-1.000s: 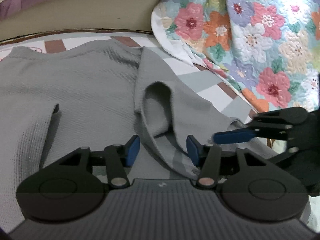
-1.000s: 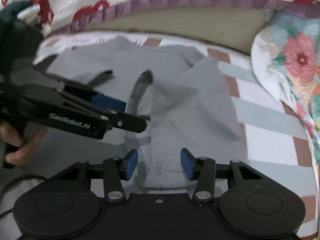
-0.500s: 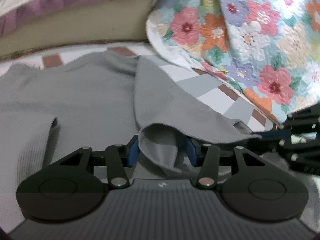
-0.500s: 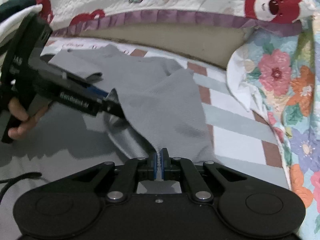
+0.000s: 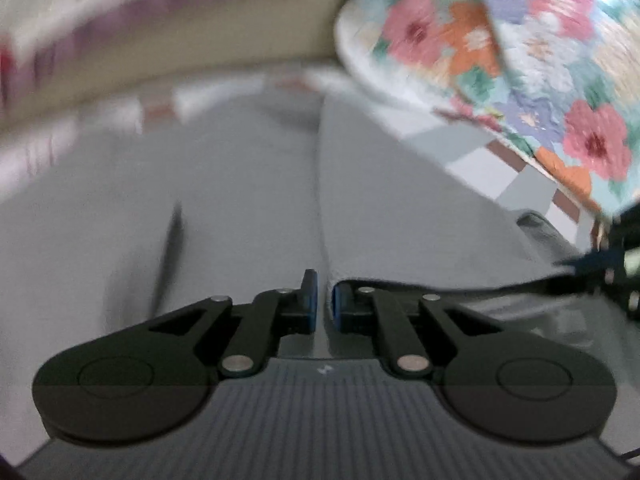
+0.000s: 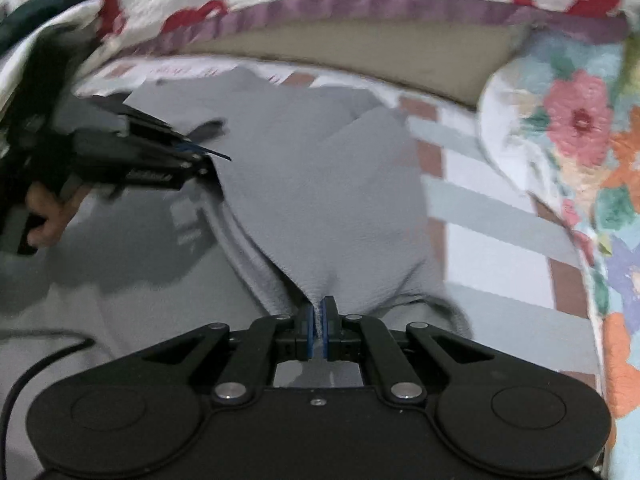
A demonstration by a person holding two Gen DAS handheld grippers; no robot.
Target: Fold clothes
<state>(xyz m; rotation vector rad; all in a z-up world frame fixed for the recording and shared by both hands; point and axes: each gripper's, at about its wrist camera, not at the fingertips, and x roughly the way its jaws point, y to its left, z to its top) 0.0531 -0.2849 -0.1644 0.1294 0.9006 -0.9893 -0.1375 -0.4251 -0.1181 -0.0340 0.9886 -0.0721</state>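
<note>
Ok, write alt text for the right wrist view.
The right gripper pinches a raised edge of a grey garment spread on a checked bedsheet. At left, the left gripper, held in a hand, grips another part of it. A floral quilt lies at right.

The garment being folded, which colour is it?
Plain grey garment, clearest in the right wrist view.

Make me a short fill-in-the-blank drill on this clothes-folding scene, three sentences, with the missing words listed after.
1. The garment pinched by the right gripper is a sweater coloured ____.
2. The jaws of the left gripper have just been ____ on the sweater's edge.
3. The quilt to the right of the sweater is printed with ____.

Missing words: grey; closing; flowers
</note>
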